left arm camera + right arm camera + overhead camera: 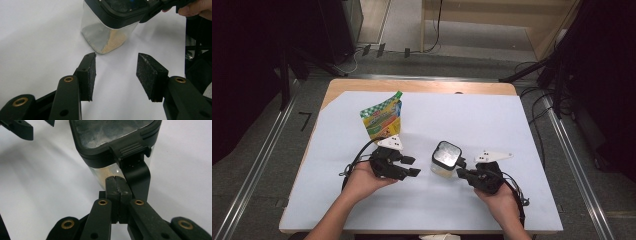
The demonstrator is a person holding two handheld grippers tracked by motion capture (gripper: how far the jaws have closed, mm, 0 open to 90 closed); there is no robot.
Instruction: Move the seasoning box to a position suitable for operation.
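A clear square container [446, 159] with a black lid stands on the white sheet, with a little tan powder in its bottom [113, 42]. My left gripper [413, 166] lies to its left, pointing at it. Its jaws are open and nothing is between the pads [116, 67]. My right gripper [460, 172] is shut at the container's right side. Its closed tips [118, 180] rest just below the lid [112, 135], beside the black latch flap [137, 173] that hangs down from the lid. Nothing is visibly clamped between its pads.
A colourful stand-up pouch [383, 119] with a green checked top stands just beyond my left gripper. The white sheet [492, 125] covers most of the wooden table [422, 86]. Dark stands and cables flank the table on the floor.
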